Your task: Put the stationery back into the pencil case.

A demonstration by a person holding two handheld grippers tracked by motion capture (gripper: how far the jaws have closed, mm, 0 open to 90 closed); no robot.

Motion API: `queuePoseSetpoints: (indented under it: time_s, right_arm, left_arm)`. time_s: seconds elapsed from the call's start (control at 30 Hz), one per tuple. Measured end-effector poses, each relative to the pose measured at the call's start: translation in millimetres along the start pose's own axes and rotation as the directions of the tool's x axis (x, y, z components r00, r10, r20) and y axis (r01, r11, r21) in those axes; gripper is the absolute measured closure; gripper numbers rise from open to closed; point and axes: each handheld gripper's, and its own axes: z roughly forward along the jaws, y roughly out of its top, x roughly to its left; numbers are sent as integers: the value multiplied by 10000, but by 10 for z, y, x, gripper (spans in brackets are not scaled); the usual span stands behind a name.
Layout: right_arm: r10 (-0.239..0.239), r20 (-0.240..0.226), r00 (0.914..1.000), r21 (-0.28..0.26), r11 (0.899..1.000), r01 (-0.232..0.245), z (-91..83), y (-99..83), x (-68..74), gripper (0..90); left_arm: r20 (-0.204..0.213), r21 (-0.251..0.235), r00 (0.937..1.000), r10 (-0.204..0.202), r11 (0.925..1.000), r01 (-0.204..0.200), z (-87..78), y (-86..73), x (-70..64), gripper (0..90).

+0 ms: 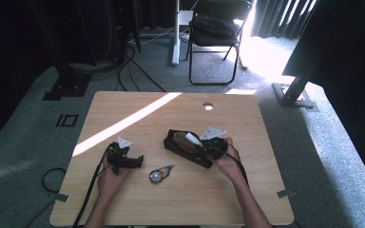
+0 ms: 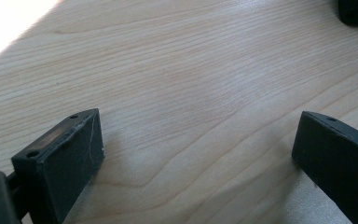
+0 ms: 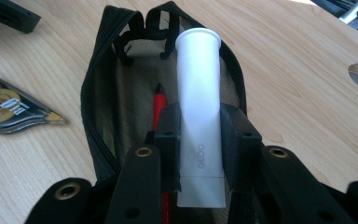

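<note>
A white glue stick point(image 3: 199, 116) is clamped between the jaws of the right gripper point(image 3: 199, 140), its long axis running along the open black pencil case point(image 3: 98, 98) near the table's point(image 1: 138, 107) middle. The left gripper point(image 2: 196, 149), jaws spread and empty, is held nearer the correction tape dispenser point(image 1: 160, 174).

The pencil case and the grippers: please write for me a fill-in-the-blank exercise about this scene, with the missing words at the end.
1. The right gripper is shut on a white ____ stick.
2. The black pencil case below it is ____, with a red pen inside.
3. The left gripper has its jaws ____ over bare table.
4. The correction tape lies ____ the two grippers.

Missing words: glue; open; open; between
</note>
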Motion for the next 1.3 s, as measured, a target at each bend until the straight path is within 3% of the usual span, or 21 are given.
queuePoseSetpoints:
  time_s: [0.5,0.73,1.07,1.3]
  right_arm:
    - [-408,139,9991,441,9982,401,48,-7,37,706]
    - [-388,157,9991,482,9981,380,61,4,45,707]
    - [-389,238,9990,320,9988,381,41,22,38,677]
    - [-373,356,9987,-201,9991,380,-82,61,84,655]
  left_arm:
    - [-1,1,10000,0,10000,0,0,0,0,23]
    - [0,4,10000,3,10000,-3,0,0,0,23]
    - [15,-6,10000,17,10000,-17,0,-1,-4,23]
    - [15,-6,10000,17,10000,-17,0,-1,-4,23]
